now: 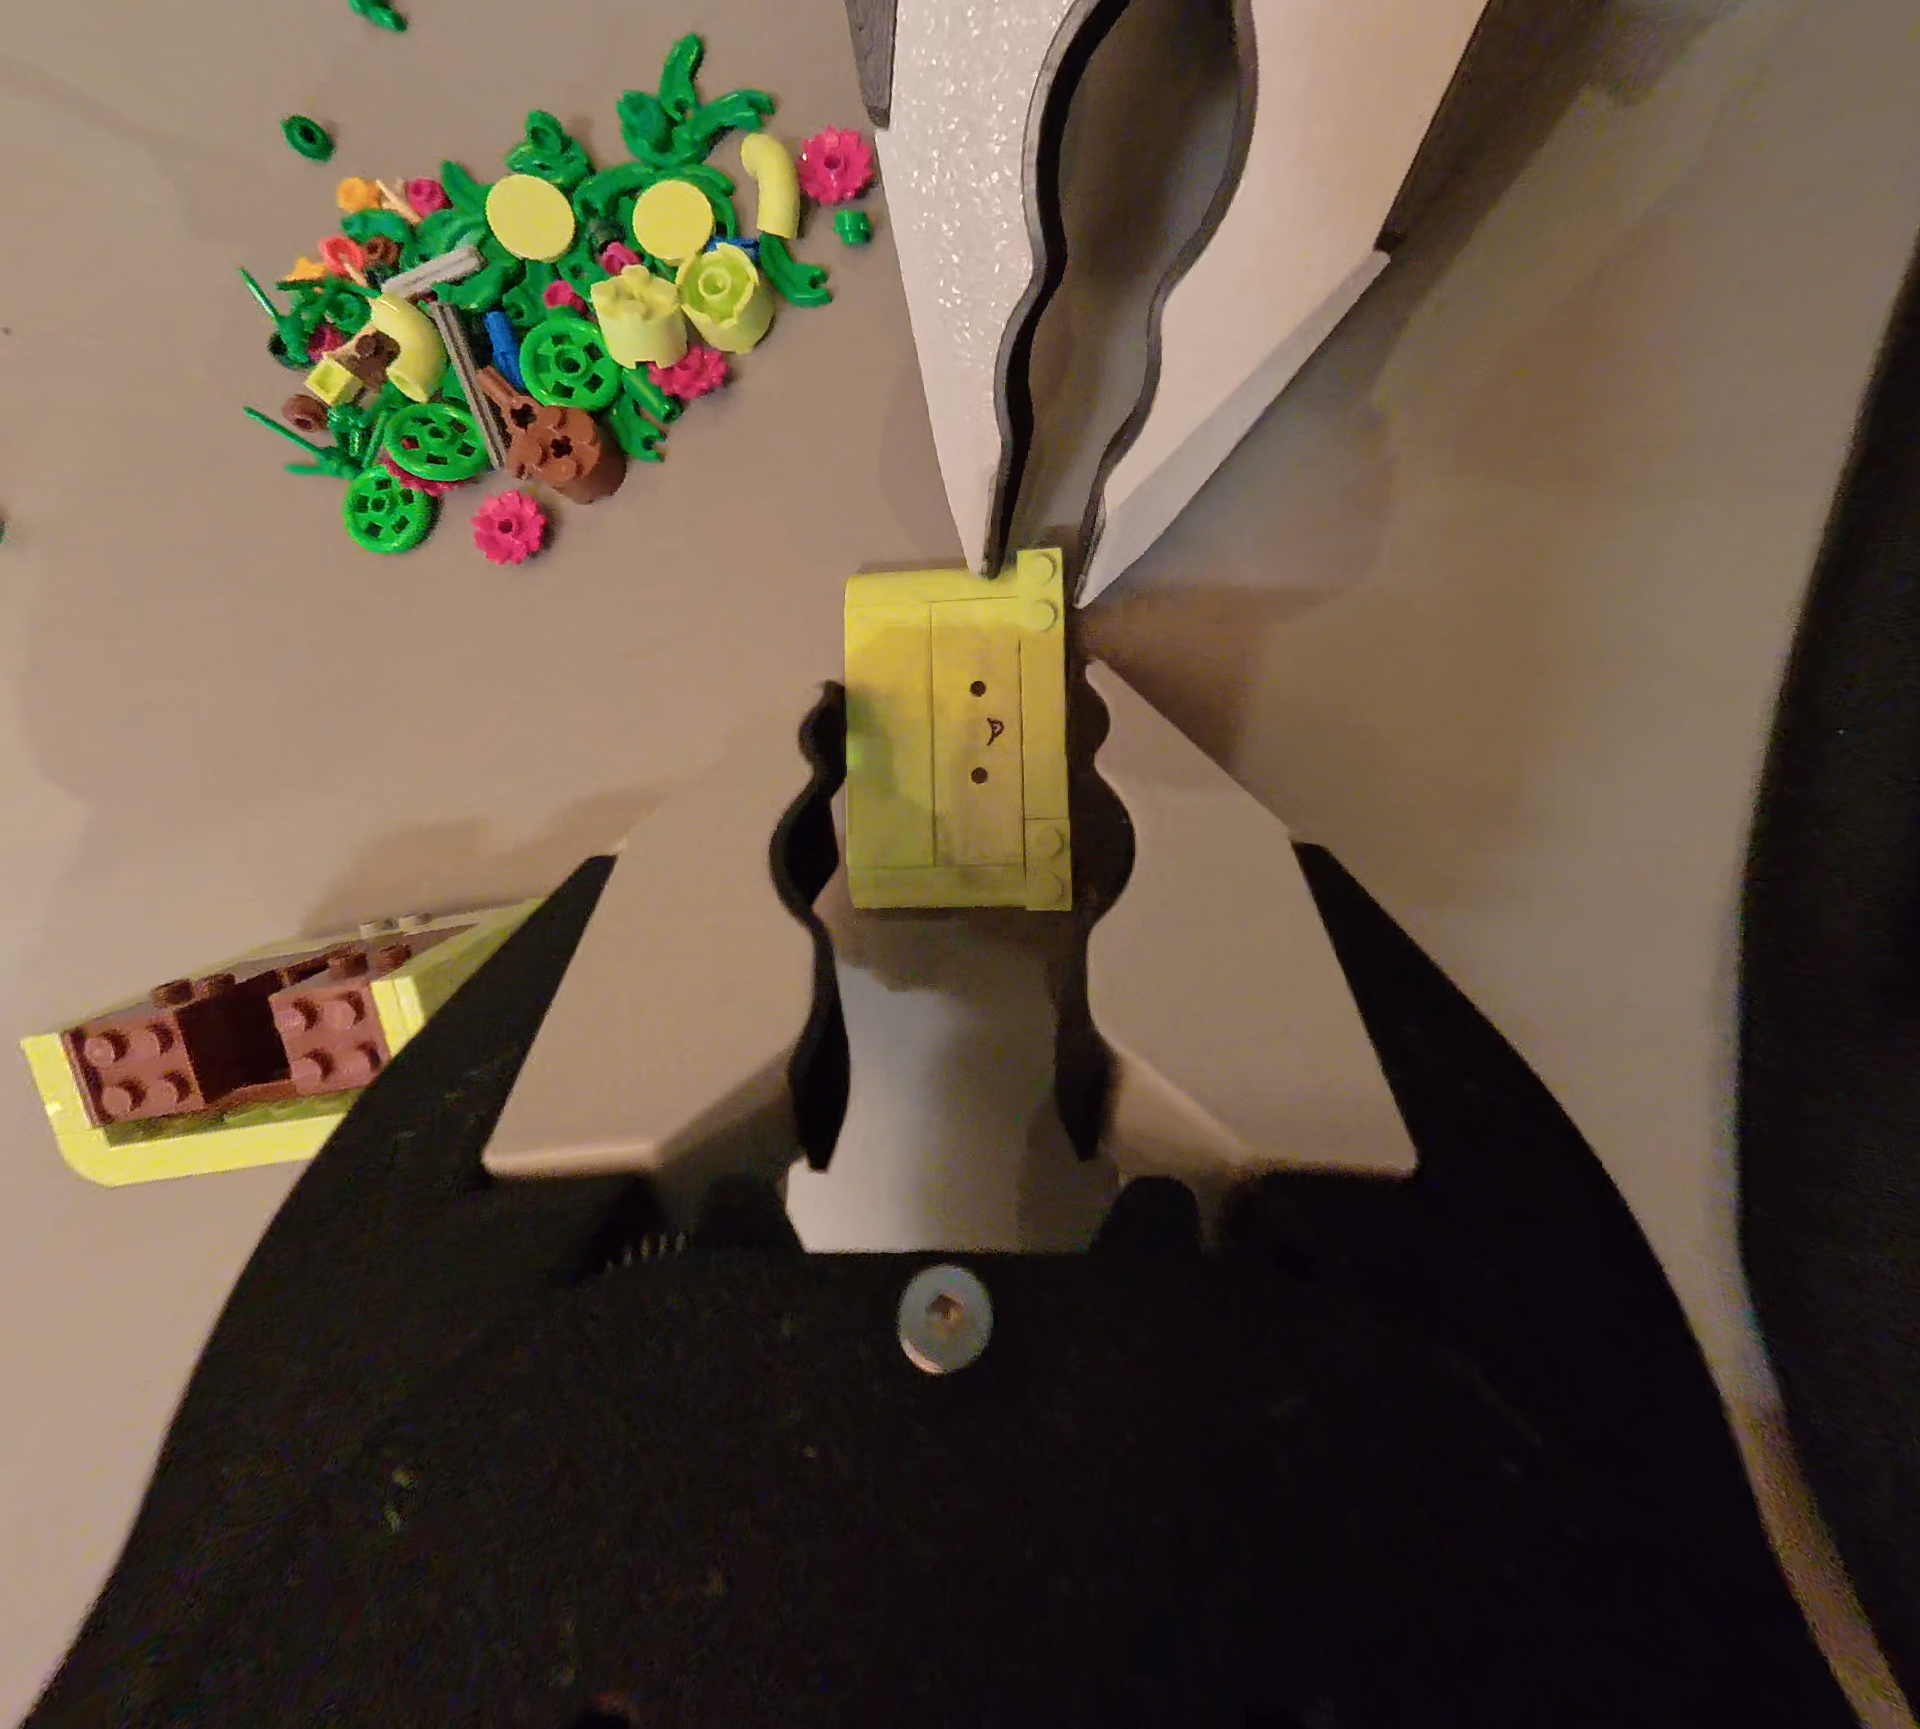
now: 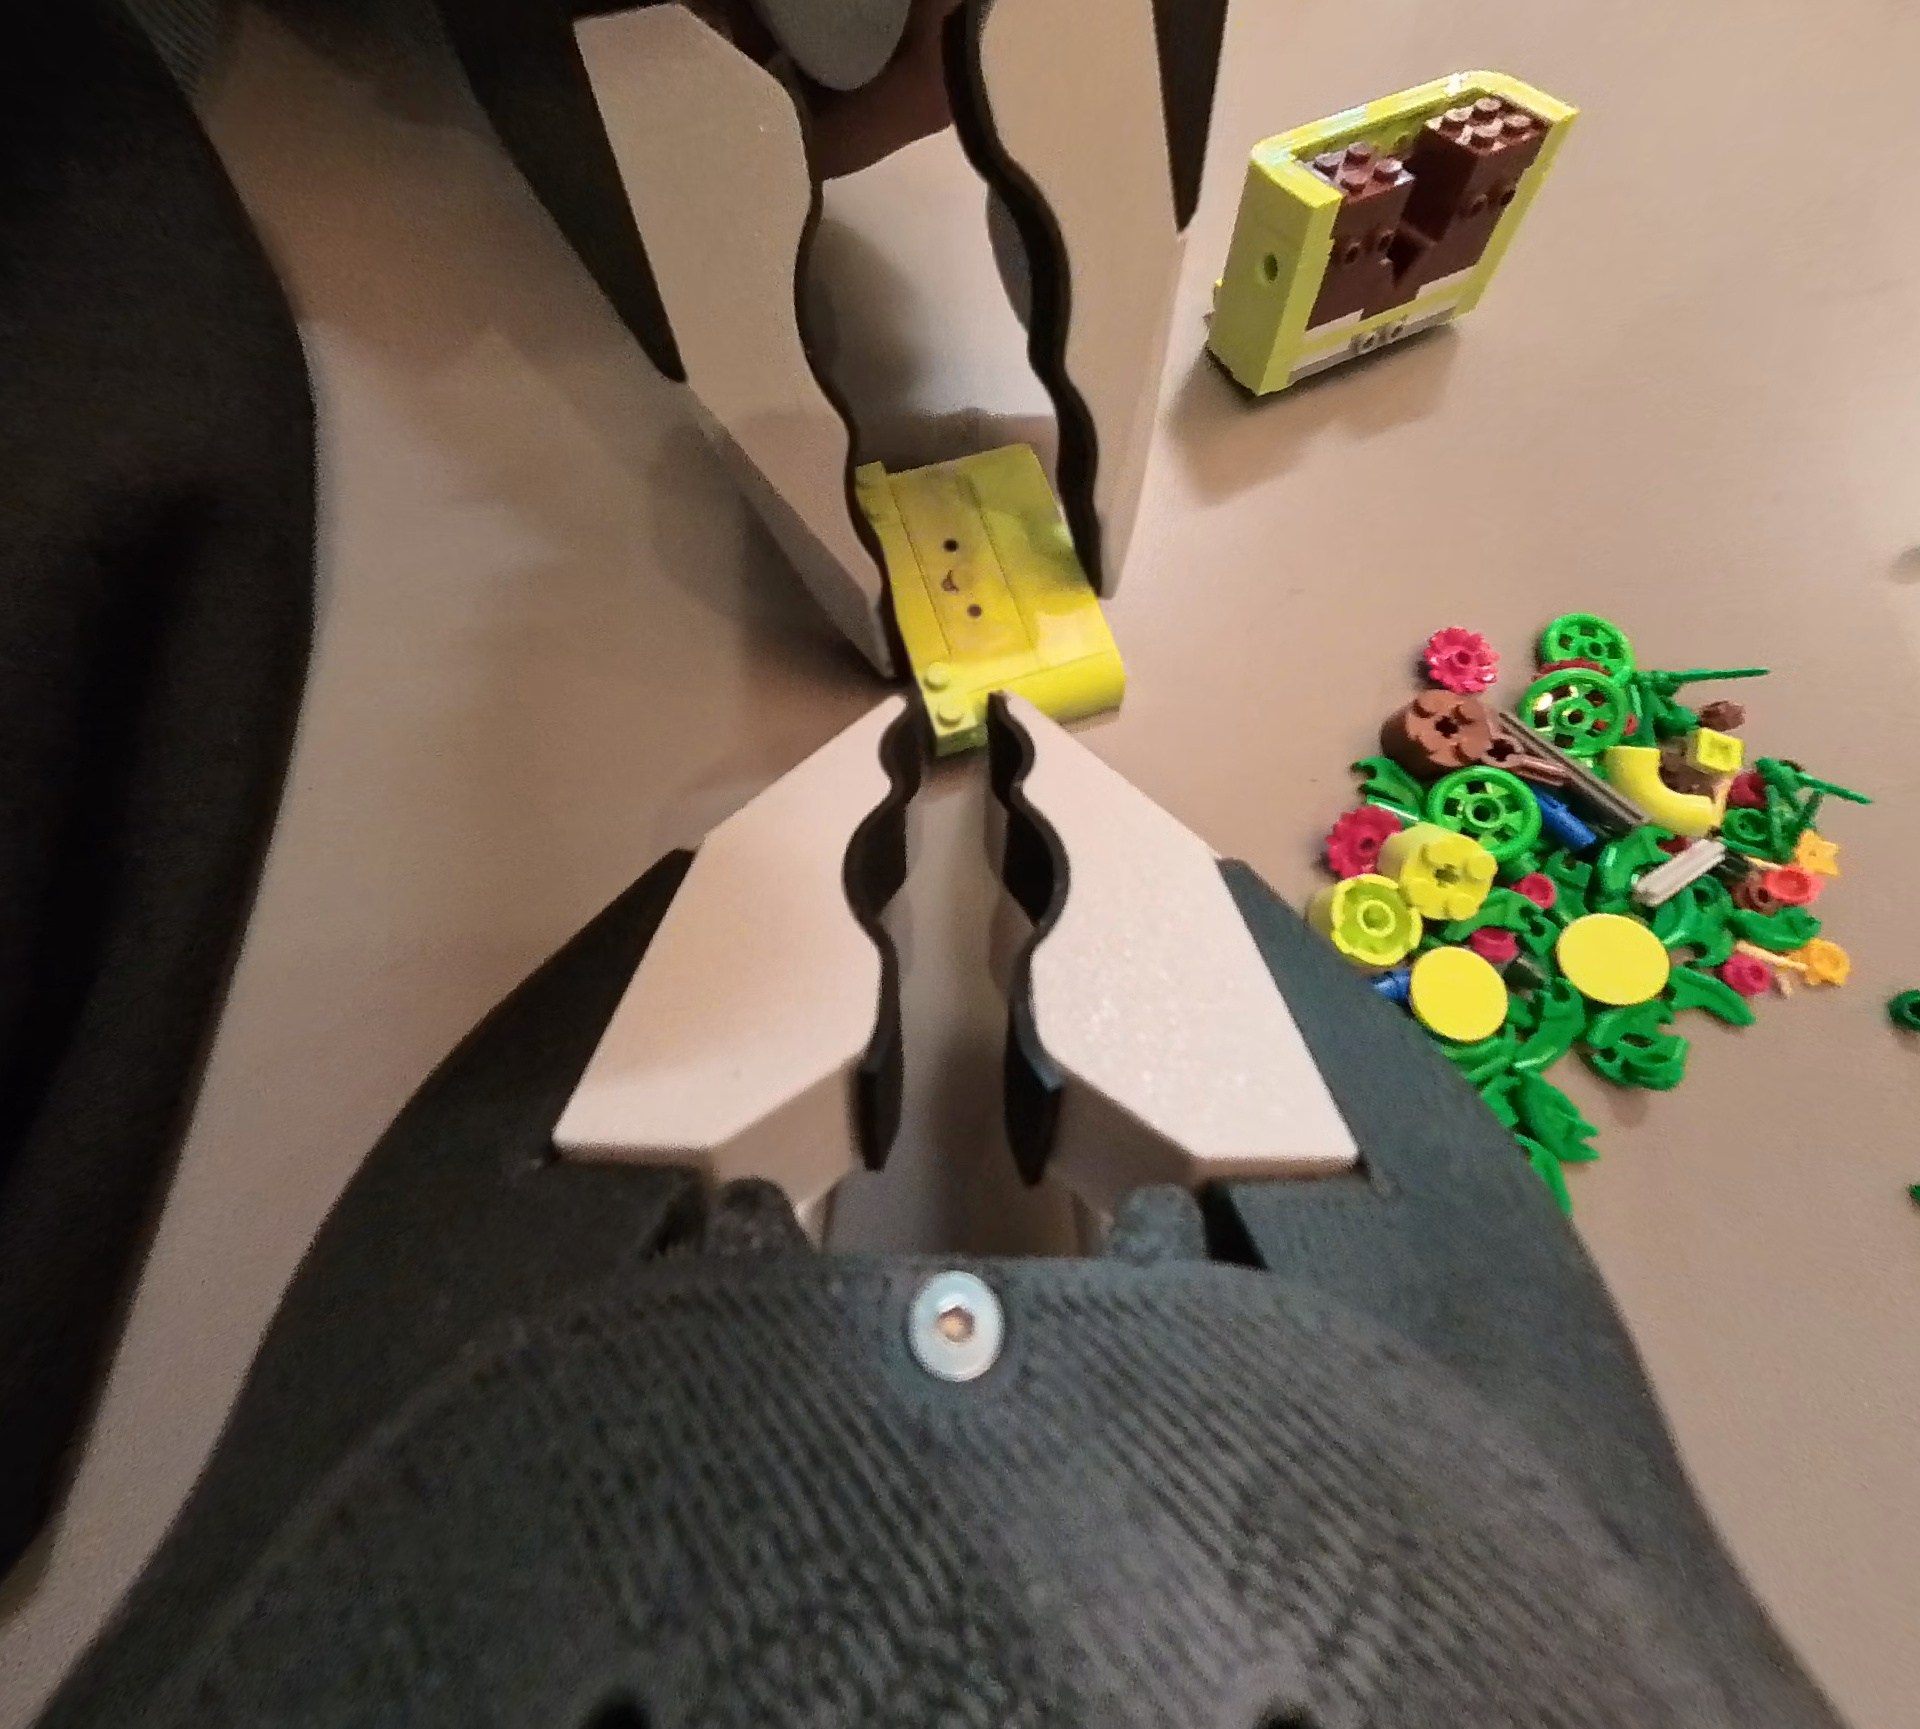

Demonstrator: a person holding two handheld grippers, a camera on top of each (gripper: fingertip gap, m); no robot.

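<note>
The brick panel lies on the bench between the left gripper fingers, its studded edge against the right-hand finger. The right gripper meets it from the opposite side, its fingertips closing on the panel's studded corner. In the left wrist view, the heap of loose pieces lies ahead and left of the fingers, and the partly built block sits left, nearer the gripper body.
</note>
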